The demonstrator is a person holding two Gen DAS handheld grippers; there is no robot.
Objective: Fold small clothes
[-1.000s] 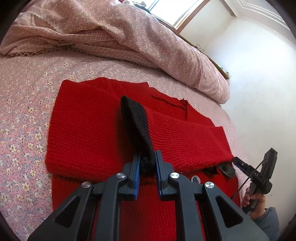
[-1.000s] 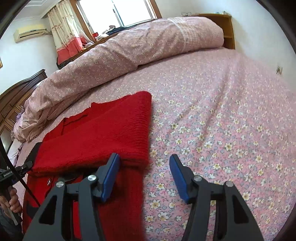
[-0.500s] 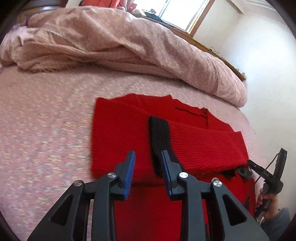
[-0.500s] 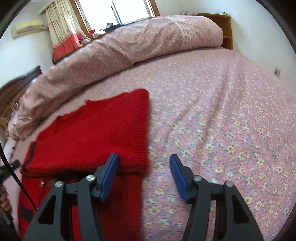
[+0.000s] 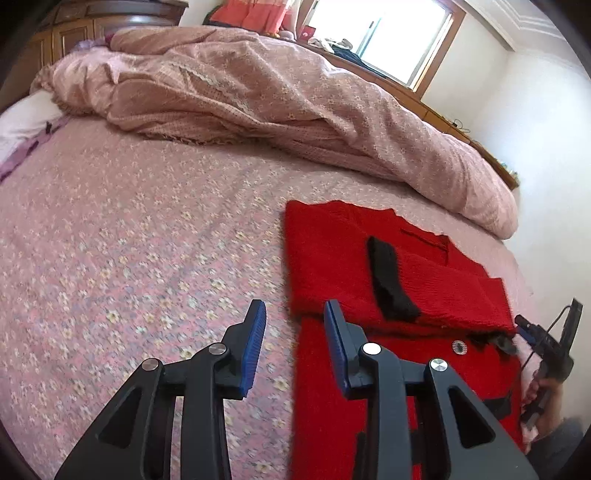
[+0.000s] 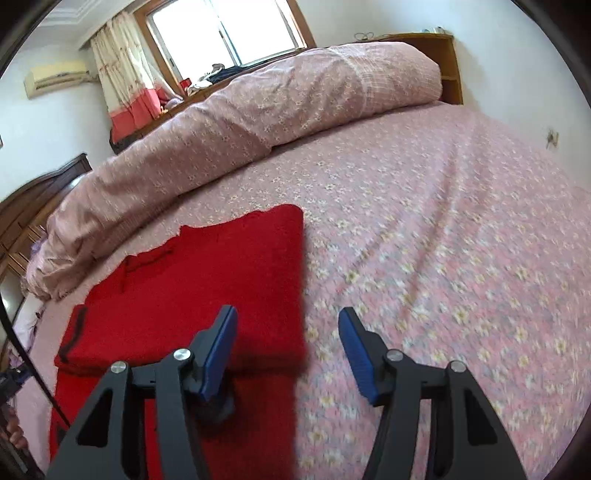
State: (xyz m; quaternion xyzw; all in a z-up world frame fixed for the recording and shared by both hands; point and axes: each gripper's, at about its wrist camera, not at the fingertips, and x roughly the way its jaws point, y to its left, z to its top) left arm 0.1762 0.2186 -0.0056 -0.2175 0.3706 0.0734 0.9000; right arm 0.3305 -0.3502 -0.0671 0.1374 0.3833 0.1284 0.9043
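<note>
The red sweater's (image 5: 332,258) lower part runs off the bottom edge.

Bright daylight from the window (image 6: 229,33) blows out its panes; fisheye edges bend and the bedspread (image 6: 461,277) looks perhaps motion-blurred

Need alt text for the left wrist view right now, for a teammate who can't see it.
The left gripper, opening and empty, hovers over the floral bedsheet beside a partly folded red sweater with a black cuff lying across it. A rumpled pink quilt lies behind.

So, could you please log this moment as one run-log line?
left gripper: opening, empty | right gripper: closing, empty | red sweater: sleeves folded in, on bed
</note>
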